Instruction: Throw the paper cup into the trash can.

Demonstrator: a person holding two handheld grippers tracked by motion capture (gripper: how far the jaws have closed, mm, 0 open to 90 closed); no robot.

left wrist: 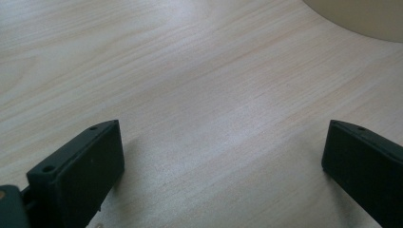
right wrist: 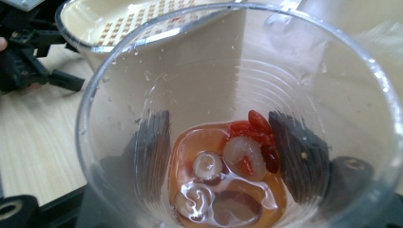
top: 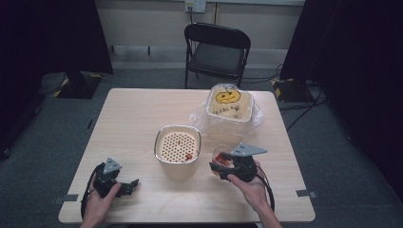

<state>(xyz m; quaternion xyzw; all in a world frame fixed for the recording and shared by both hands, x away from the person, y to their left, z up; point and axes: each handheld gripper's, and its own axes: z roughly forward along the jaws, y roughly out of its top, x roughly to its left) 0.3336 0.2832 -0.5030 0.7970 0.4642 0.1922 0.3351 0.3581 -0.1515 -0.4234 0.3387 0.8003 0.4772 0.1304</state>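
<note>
My right gripper point(top: 224, 164) is shut on a clear plastic cup point(top: 221, 157), held tilted just right of the cream pot. Inside the cup point(right wrist: 237, 118) I see amber liquid with red berries point(right wrist: 254, 128) and pale round pieces point(right wrist: 207, 165); both fingers point(right wrist: 153, 142) press its wall from outside. The cream pot point(top: 177, 148) stands mid-table with a perforated strainer insert point(top: 177, 145) and a red bit on it. My left gripper point(top: 127, 186) rests near the front left edge, open, with bare wood between its fingers point(left wrist: 85, 166).
A foil container with a pumpkin-face lid point(top: 229, 102) sits on clear plastic wrap point(top: 202, 118) at the back right of the table point(top: 133, 118). A black folding chair point(top: 216, 52) stands behind the table. The pot's base point(left wrist: 361, 16) lies ahead of my left gripper.
</note>
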